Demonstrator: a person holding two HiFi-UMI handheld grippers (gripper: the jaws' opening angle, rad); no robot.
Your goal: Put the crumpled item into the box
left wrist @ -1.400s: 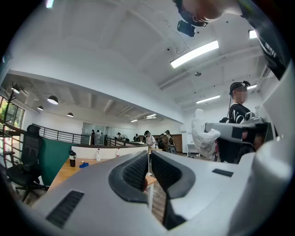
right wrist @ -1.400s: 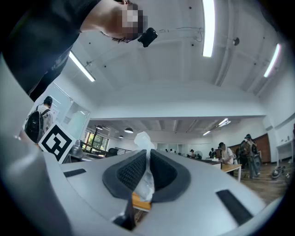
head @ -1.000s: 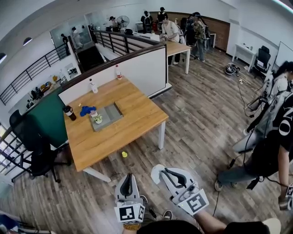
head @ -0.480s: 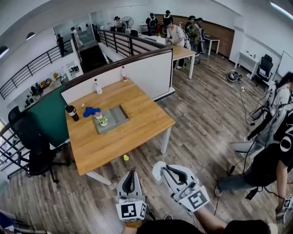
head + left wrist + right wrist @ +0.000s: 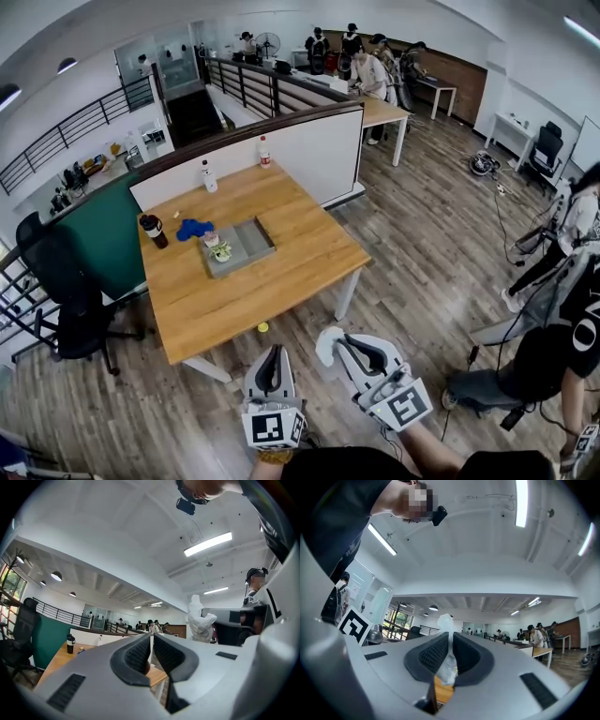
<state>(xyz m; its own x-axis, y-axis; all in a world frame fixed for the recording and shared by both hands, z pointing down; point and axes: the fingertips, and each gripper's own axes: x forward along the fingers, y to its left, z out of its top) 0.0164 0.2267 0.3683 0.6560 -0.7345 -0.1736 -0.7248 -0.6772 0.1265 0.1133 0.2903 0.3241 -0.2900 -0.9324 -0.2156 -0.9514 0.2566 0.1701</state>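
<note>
Crumpled white item [image 5: 444, 620] is sitting pinched in the right gripper [image 5: 342, 349] jaws, well away from the box [image 5: 241, 247] on the tabletop [image 5: 291, 234]. The left gripper [image 5: 273, 353] jaws are pressing together on nothing. Walking close and letting go low over the box is looking best.

- Right gripper [image 5: 451, 645]: grey body, black ribbed pads; jaws closed on the crumpled item.
- Crumpled item [image 5: 445, 623]: white, partly clear wad, standing up past the jaw tips and hanging below them.
- Wooden surface [image 5: 442, 692]: strip seen beneath the jaws.
- Marker cube [image 5: 354, 623]: near, left.
- Ceiling lights [image 5: 521, 501]: long strips overhead.
- People [image 5: 533, 634]: far right, by desks.
- Dark sleeve [image 5: 342, 517]: top left.
</note>
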